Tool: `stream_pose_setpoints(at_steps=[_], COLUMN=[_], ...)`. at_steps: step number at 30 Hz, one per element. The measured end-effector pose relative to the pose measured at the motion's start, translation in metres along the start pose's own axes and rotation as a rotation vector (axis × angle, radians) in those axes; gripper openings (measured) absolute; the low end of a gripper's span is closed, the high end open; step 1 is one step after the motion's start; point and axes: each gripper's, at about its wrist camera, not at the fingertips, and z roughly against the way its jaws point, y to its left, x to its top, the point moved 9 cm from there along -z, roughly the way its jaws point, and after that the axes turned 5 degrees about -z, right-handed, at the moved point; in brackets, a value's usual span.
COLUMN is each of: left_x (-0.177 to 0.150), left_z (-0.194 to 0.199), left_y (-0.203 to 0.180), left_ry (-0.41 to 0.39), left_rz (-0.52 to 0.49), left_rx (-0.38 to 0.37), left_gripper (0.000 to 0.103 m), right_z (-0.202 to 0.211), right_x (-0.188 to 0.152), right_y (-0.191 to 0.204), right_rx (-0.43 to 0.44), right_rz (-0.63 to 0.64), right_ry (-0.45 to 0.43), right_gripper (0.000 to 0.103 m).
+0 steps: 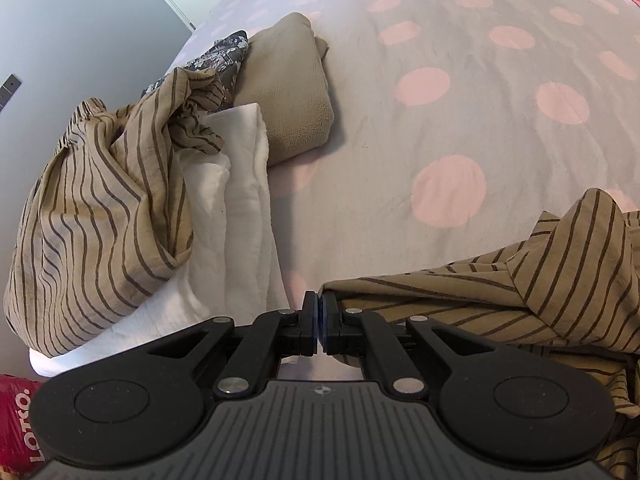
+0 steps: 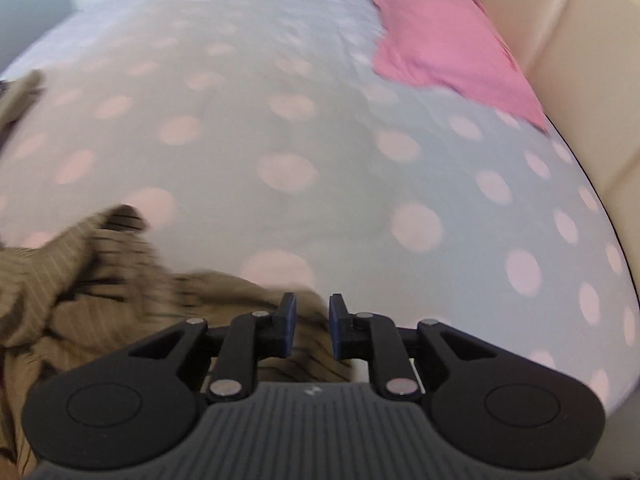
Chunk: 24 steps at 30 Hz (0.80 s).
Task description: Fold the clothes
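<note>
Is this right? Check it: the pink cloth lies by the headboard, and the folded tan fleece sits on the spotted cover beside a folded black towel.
One error: the towel is white, as the left wrist view shows. The fleece does sit beside it.

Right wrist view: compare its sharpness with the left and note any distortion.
Right wrist view: motion-smeared, striped shirt and bedspread dots soft; only the tongs crisp. Left wrist view: sharp, shirt stripes clear. Both views: fisheye bows the bed's edges.
</note>
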Motion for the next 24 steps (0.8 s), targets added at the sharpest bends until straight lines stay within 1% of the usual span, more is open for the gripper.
stream_pose_setpoints(at_steps=[5,6,7,9,12,14,15,16,17,21,24], left_x=[0.001,0.001,0.001,0.002,0.001,0.002,0.002,0.003,0.004,0.014,0.021], left_z=[-0.001,-0.001,-0.001,-0.001,-0.001,-0.002,-0.002,-0.001,0.001,0.015,0.028], left_y=[0.002,0.002,0.002,0.002,0.002,0.002,0.002,0.003,0.004,0.014,0.028], left_ry=[-0.002,-0.002,-0.003,-0.005,-0.006,-0.008,-0.01,-0.014,-0.023,-0.08,-0.126], left_rz=[-0.003,-0.001,0.001,0.004,0.002,0.003,0.006,0.01,0.017,0.074,0.155], left_rx=[0.005,0.004,0.003,0.001,0.001,-0.001,-0.002,-0.004,-0.007,-0.025,-0.059], left_gripper=[0.0,0.0,0.0,0.0,0.0,0.0,0.0,0.0,0.0,0.0,0.0], right_z=[0.024,0.026,0.021,0.003,-0.026,-0.044,-0.05,-0.053,-0.052,-0.028,-0.012], right_x=[0.004,0.002,-0.003,-0.013,-0.029,-0.039,-0.043,-0.046,-0.044,-0.015,0.01], right_y=[0.053,0.064,0.072,0.083,0.088,0.086,0.084,0.082,0.076,0.041,-0.005], right_rx=[0.1,0.121,0.135,0.122,0.081,0.05,0.039,0.033,0.015,-0.09,-0.192], right_rz=[0.196,0.233,0.27,0.348,0.433,0.467,0.476,0.473,0.459,0.338,0.182], right_ry=[-0.11,-0.118,-0.1,-0.058,0.017,0.067,0.089,0.103,0.097,0.001,-0.054], right_gripper=[0.026,0.027,0.027,0.028,0.035,0.032,0.025,0.0,0.002,0.001,0.001])
